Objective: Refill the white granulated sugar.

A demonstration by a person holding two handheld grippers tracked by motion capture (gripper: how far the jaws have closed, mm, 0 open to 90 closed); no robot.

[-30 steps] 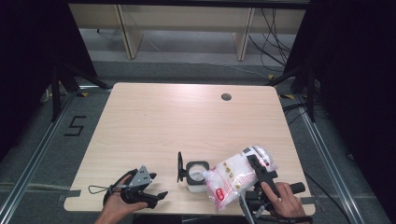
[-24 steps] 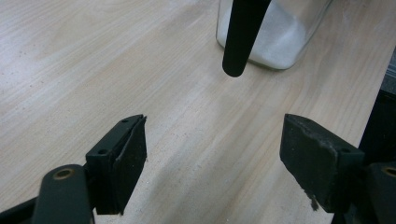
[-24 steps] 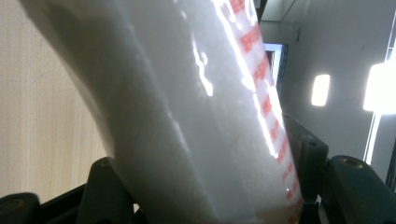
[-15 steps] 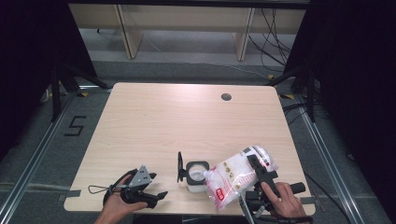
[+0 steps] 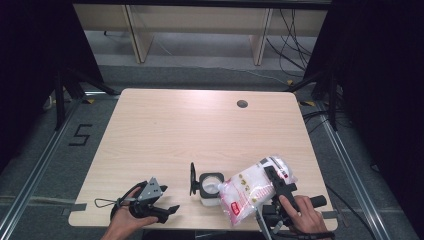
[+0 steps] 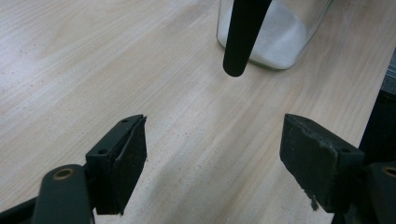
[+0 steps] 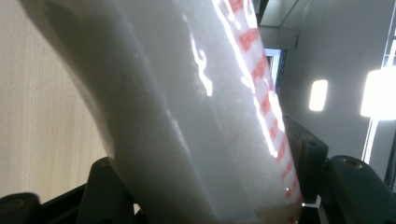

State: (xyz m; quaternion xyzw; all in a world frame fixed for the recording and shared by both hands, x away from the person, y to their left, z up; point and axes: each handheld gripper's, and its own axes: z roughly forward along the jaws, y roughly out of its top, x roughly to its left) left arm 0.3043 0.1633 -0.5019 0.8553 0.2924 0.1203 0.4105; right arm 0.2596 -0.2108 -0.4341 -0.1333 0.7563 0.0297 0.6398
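Clamping the soft clear plastic bag of white granules with red print [image 5: 255, 187], the right gripper [image 5: 278, 186] tilts it over the small square glass jar [image 5: 210, 186]. Any slip risks spilling past the mouth. Its black hinged lid [image 5: 192, 178] stands alongside; left gripper [image 5: 167, 210] rests wide open, empty, on the pale wooden table [image 5: 200, 130].

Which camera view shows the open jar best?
The high view: the jar stands whole near the table's front edge, mouth open, lid hinged up at its left, the bag tipped toward it. The left gripper view shows its lower part, with white grains, behind a dark bar.
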